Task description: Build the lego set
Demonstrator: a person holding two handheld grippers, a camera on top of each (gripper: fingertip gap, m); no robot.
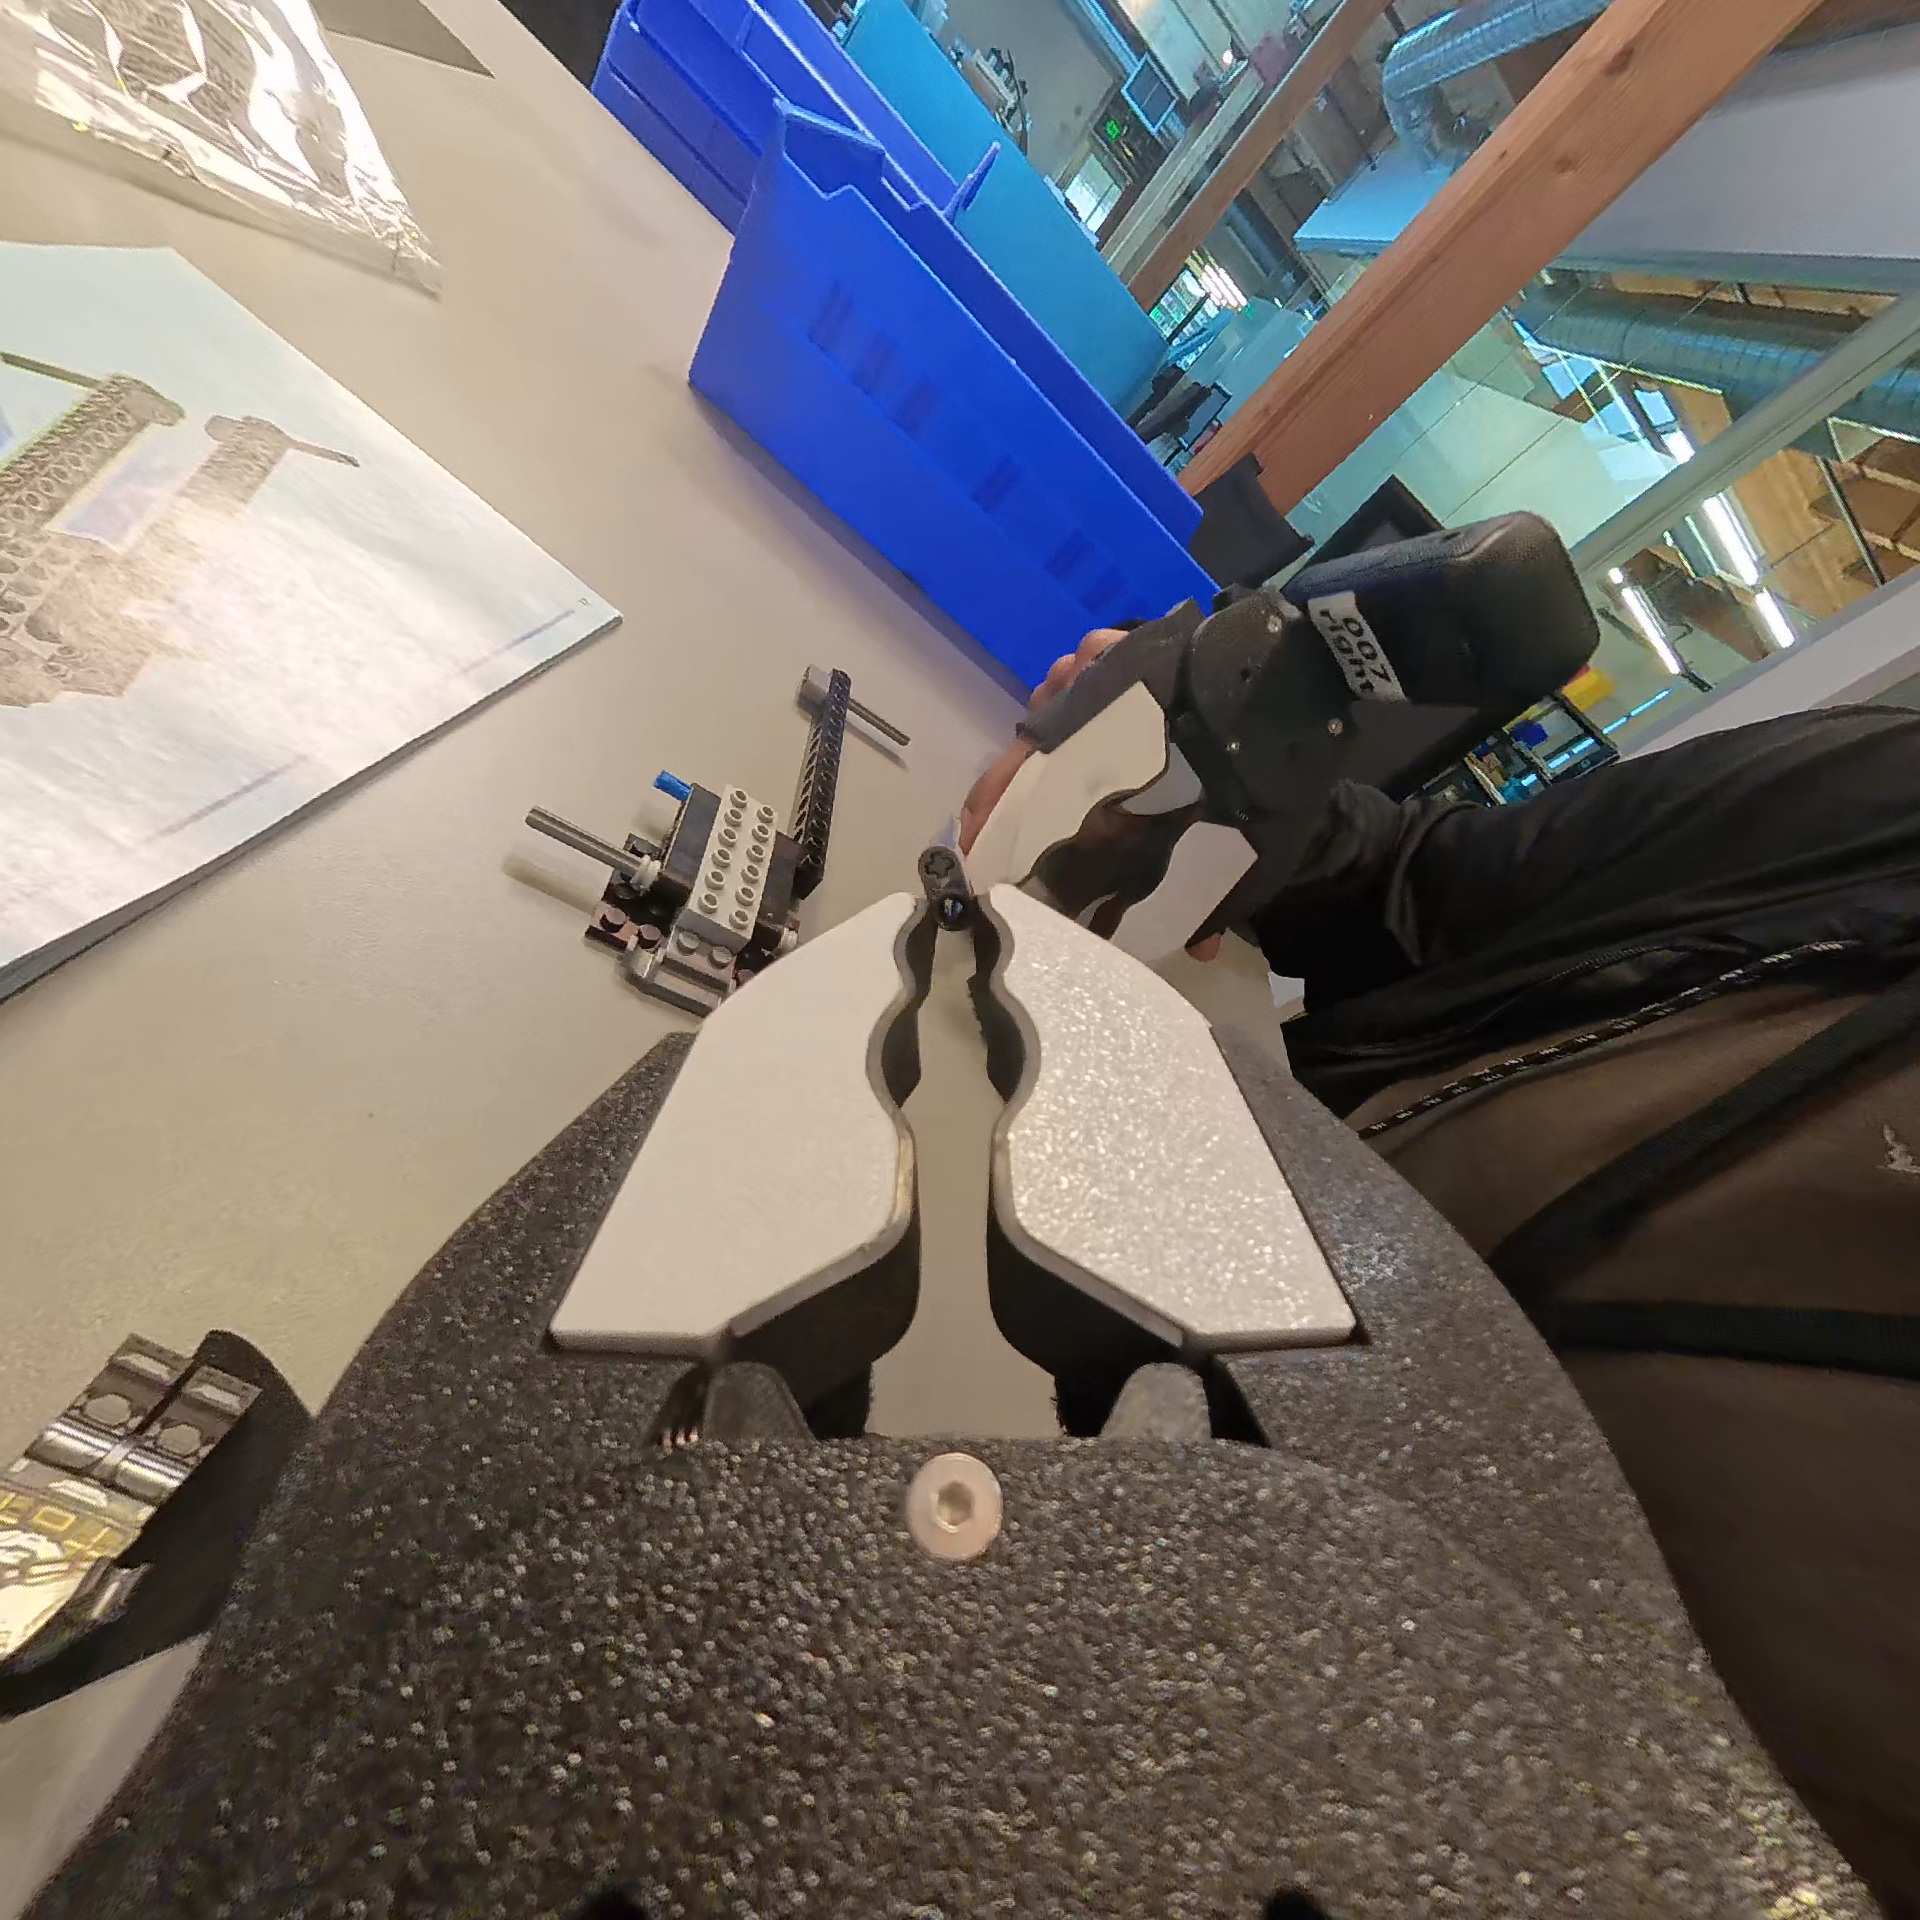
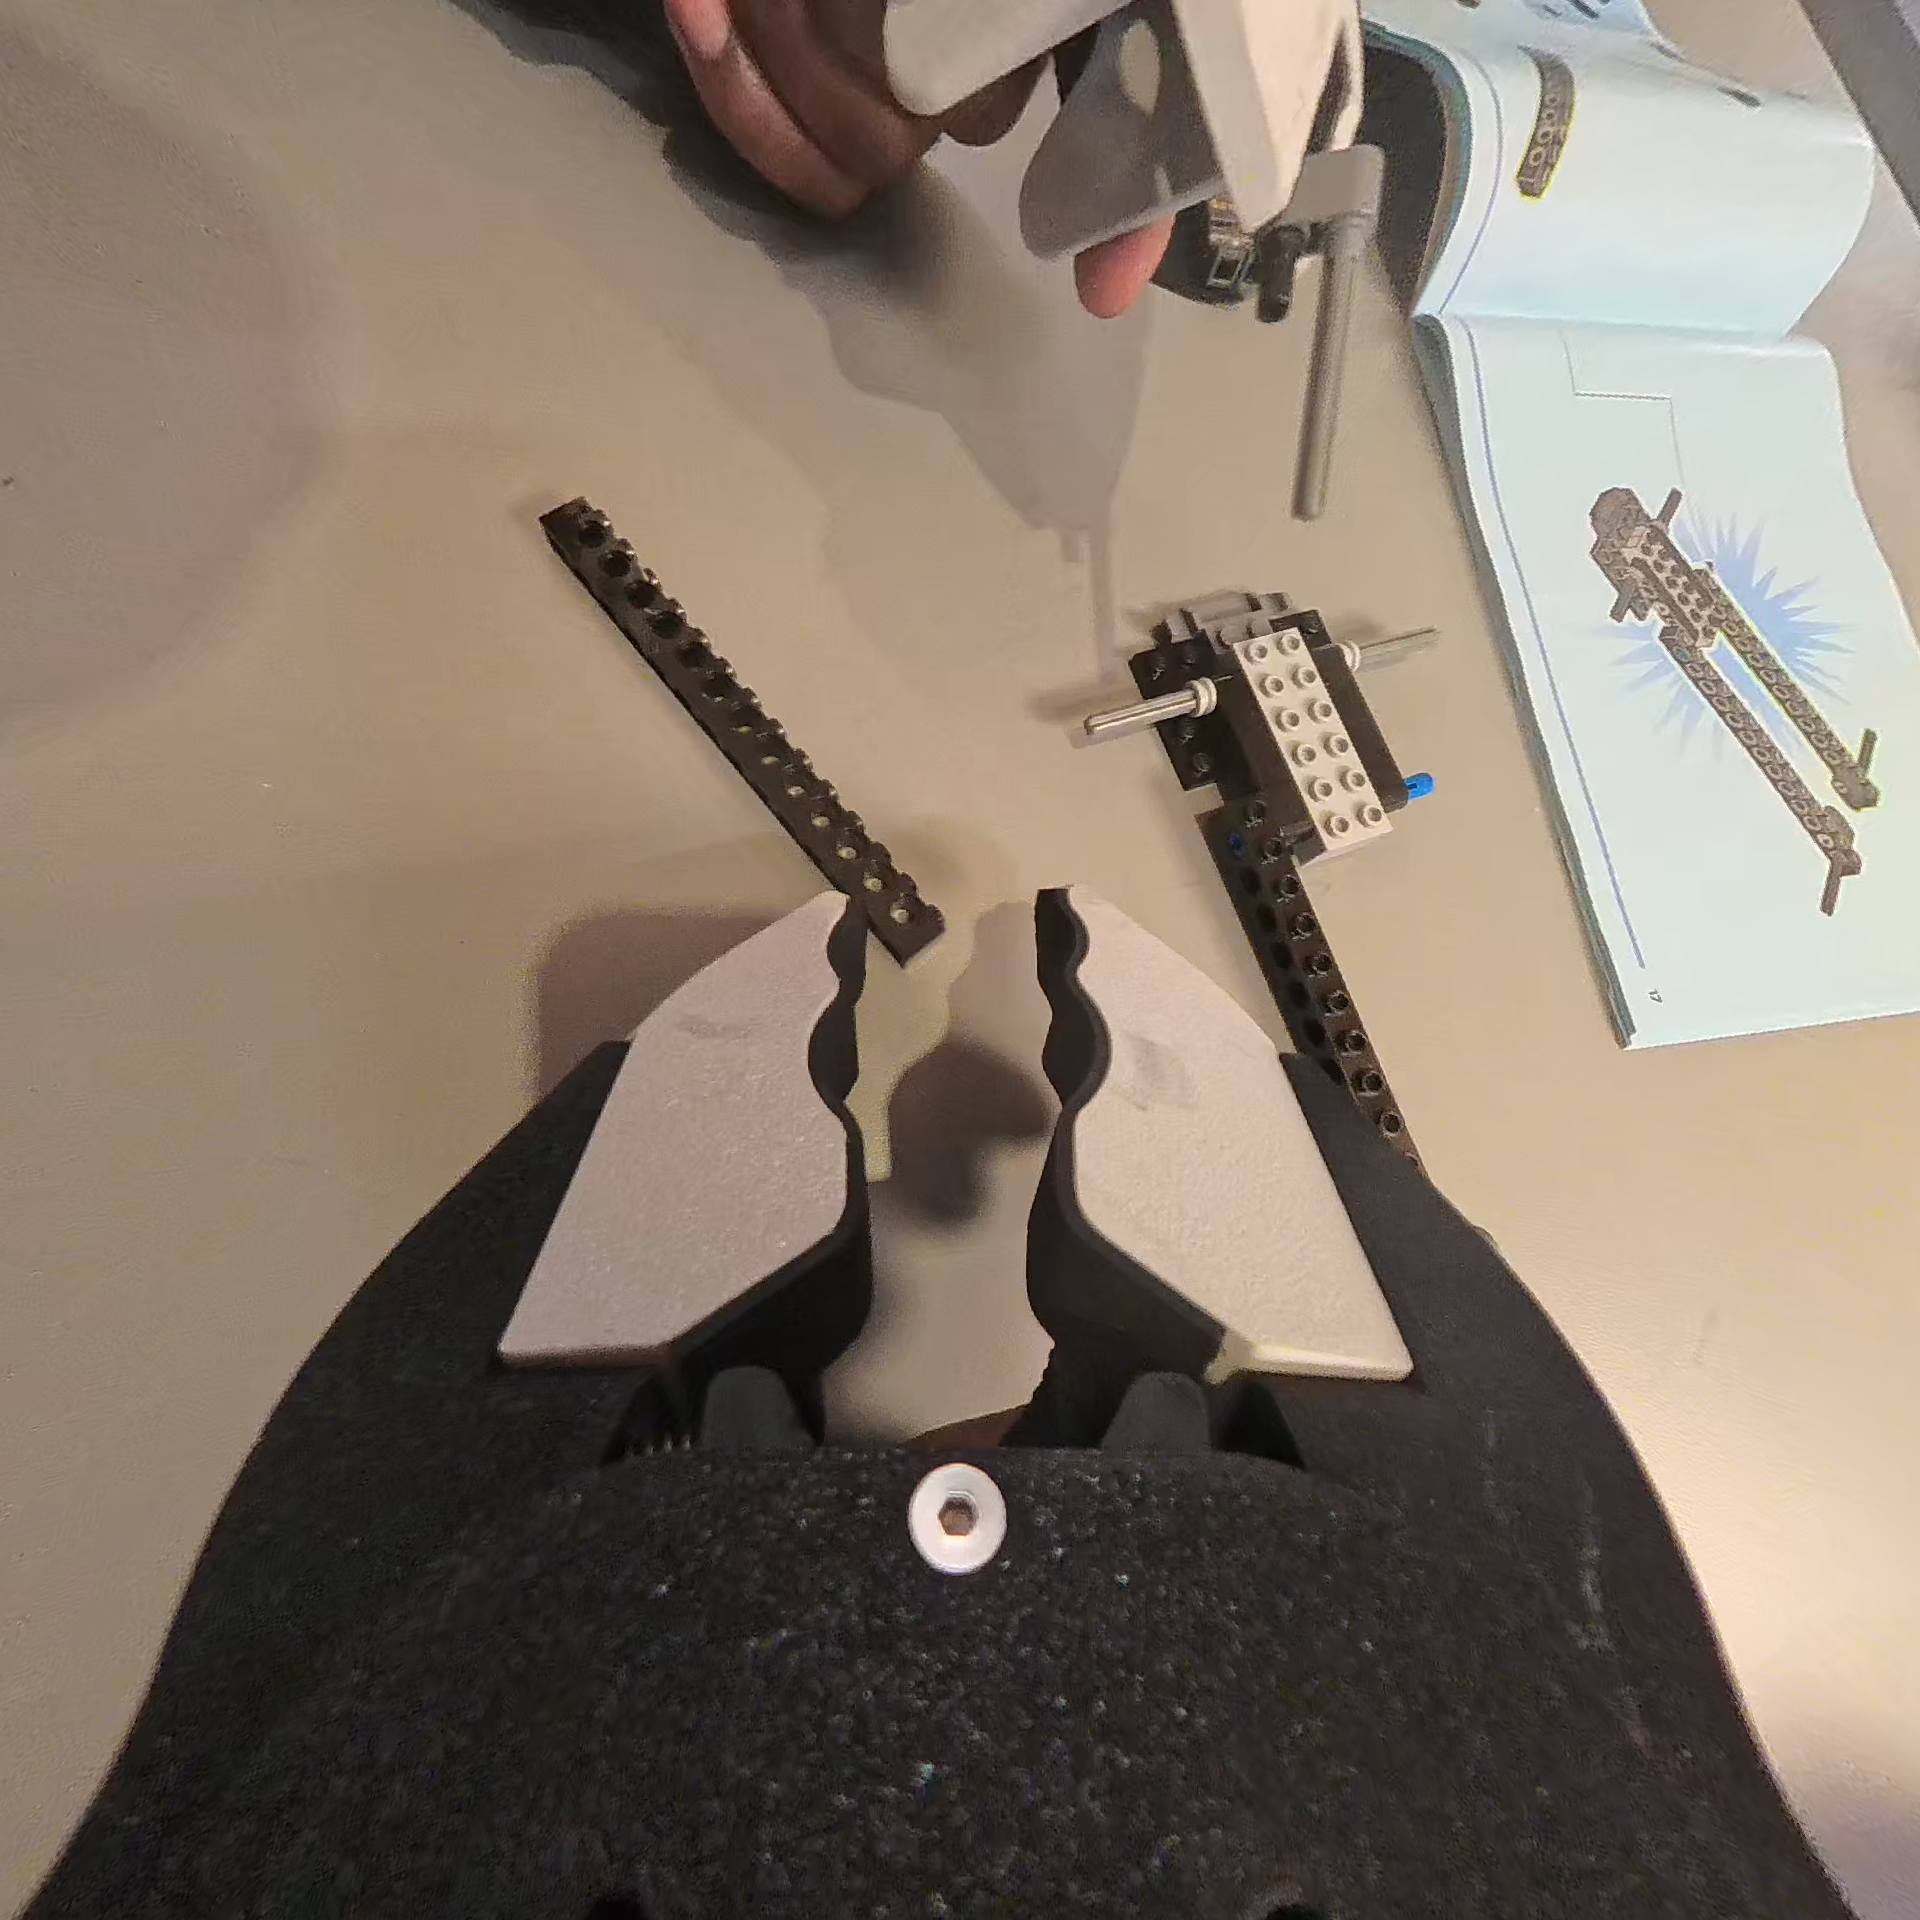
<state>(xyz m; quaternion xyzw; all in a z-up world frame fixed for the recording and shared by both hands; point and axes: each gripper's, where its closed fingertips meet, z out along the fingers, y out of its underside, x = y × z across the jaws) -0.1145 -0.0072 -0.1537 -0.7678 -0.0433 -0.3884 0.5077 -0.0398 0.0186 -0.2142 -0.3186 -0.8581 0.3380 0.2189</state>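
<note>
Black, stiff, light holed beam [image 2: 743, 717] at frame centre, best pinched across its narrow sides; right claw [image 2: 951, 914] wide beside it, left claw [image 1: 951, 914] pinching a small dark connector [image 1: 943, 878].

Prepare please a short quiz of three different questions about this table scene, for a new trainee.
1. True or false: the right claw is clamped on the long black plastic beam with holes.
2. The left claw pinches what? A) a small dark grey plastic connector piece B) the open pale blue instruction booklet C) a blue bin
3. What colour is the studded plate on top of the small brick assembly?

Key: 1 false, it is open beside the beam's end; 2 A; 3 light grey.
</note>
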